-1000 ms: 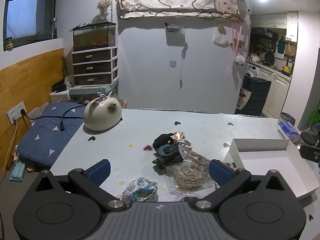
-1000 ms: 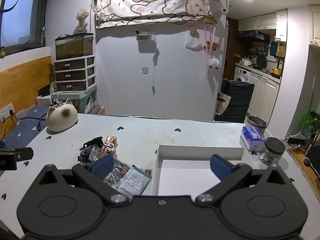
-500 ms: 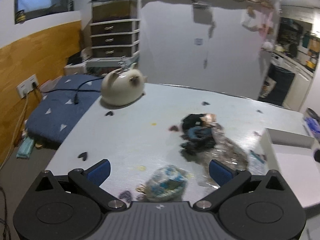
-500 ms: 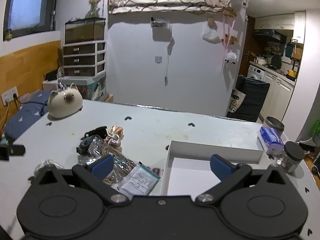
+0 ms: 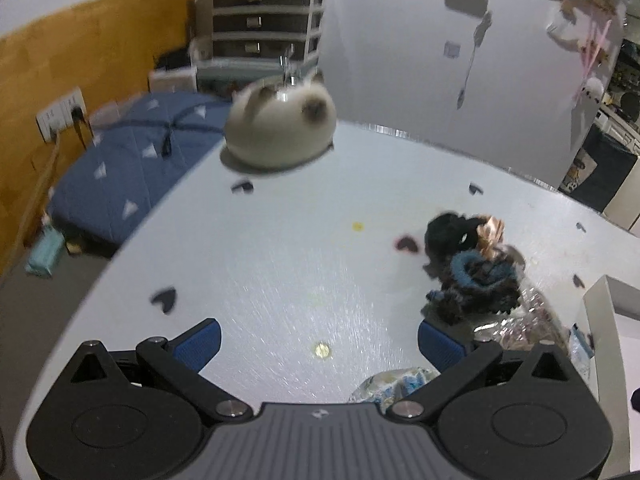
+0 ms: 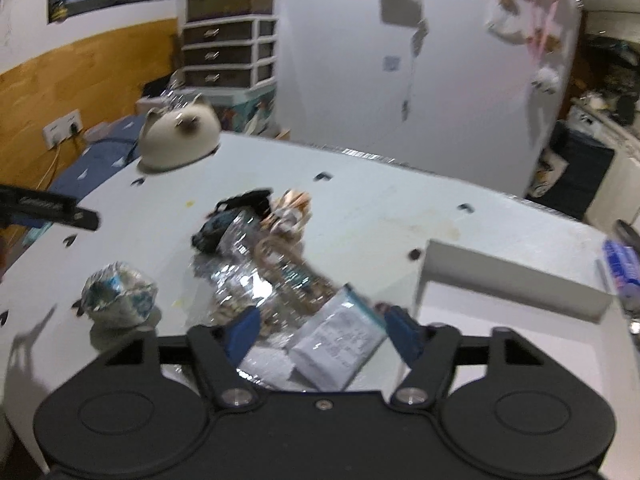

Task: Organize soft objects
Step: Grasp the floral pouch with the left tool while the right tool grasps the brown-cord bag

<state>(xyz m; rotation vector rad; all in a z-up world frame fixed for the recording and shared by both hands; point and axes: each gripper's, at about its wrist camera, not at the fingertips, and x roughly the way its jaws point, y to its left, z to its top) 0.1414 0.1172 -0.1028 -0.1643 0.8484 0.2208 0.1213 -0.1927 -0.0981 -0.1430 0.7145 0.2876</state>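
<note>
Left gripper [image 5: 319,345]: jaws wide, blue padded fingertips [image 5: 199,343] with nothing between them, poised over bare white table [image 5: 280,264], glossy and finely scratched. Small yellow spot [image 5: 321,349] on the surface right between the tips. At 5 o'clock, half hidden under the gripper body, crumpled patterned bundle [image 5: 394,384], white and blue, soft-looking.

Right gripper [image 6: 322,330]: jaws moderately open, blue fingertips [image 6: 243,330] hovering over, or maybe touching, a flat sachet [image 6: 340,340], pale, with grey printed lines too blurred to read. Whether anything is gripped, cannot tell. Beneath and beyond it, crinkled clear plastic bags [image 6: 244,276], shiny, with beige coiled cord [image 6: 280,256] inside.

Further out at 12 o'clock in the right view, heap of soft things: dark fuzzy scrunchies [image 5: 476,276], black and teal, with a peach satin piece [image 6: 290,204] at the far edge. Same crumpled bundle [image 6: 118,294] at 9 o'clock, well apart from the heap. White shallow box [image 6: 512,276], square-walled, at 2 o'clock, just beside the sachet.

Scattered small dark heart stickers [image 5: 164,298] across the table. At the far left corner, rounded cream cat-shaped ornament [image 5: 280,128] with dark face patch and ears. Behind, grey plastic drawer unit [image 6: 230,52], blue quilted cushion [image 5: 132,168] with white triangles, wood-panelled wall [image 5: 72,64]. No legible writing anywhere.
</note>
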